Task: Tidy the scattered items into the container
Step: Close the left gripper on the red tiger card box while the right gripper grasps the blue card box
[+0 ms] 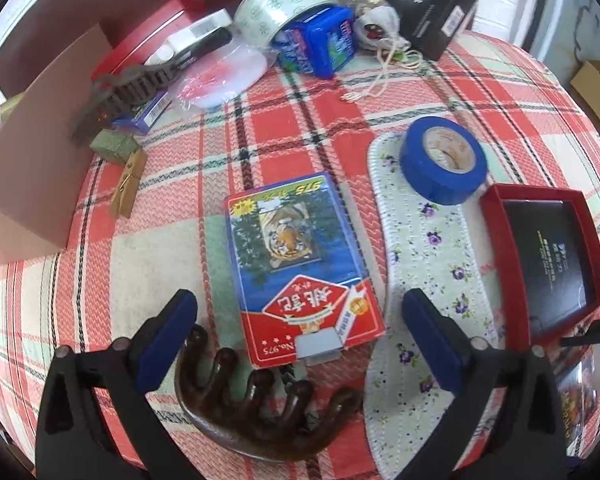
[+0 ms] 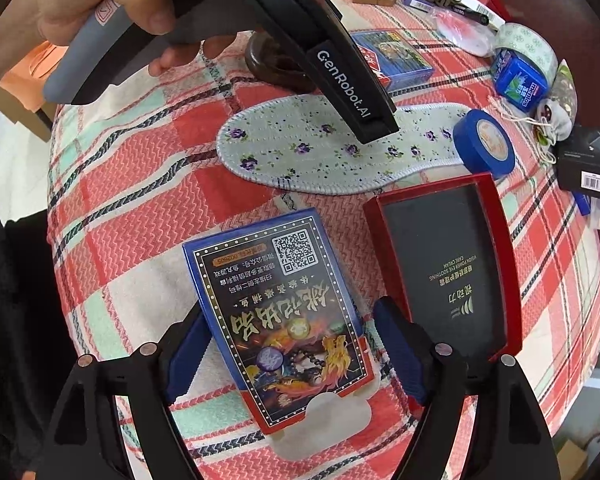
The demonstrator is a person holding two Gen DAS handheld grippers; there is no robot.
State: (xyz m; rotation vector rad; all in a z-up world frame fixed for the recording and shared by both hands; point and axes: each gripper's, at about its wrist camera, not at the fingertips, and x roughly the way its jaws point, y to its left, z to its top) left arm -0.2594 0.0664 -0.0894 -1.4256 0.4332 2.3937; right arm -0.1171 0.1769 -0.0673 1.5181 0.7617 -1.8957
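**Right wrist view: card pack pinched beside the red tray**

Right wrist view shows the right gripper (image 2: 290,354) pinching a blue-edged card pack (image 2: 282,320) from both sides, its blue pads pressed on the pack's long edges. The pack sits over the plaid tablecloth (image 2: 140,148), just beside the red tray (image 2: 500,240), which has a dark printed floor. Beyond them a floral insole (image 2: 300,148) lies across the cloth, and a blue tape roll (image 2: 484,144) rests at its far end. A blue Mentos box (image 2: 520,80) and a patterned clear tape roll (image 2: 532,46) sit further back, with a black box (image 2: 588,164) at the right edge. A bare hand (image 2: 80,8) grips the handle of the other tool above the insole.

From the left wrist view, the left gripper (image 1: 300,336) is spread wide, hovering with nothing between its pads. Under it lies a tiger-print card pack (image 1: 296,268), and nearer the camera a brown claw hair clip (image 1: 260,412). The insole (image 1: 420,272) runs alongside the pack, the blue tape roll (image 1: 442,160) sitting on its far end, and the red tray (image 1: 496,216) lies to the right. A wooden clothespin (image 1: 129,184) lies on the left of the cloth near a cardboard piece (image 1: 40,140).
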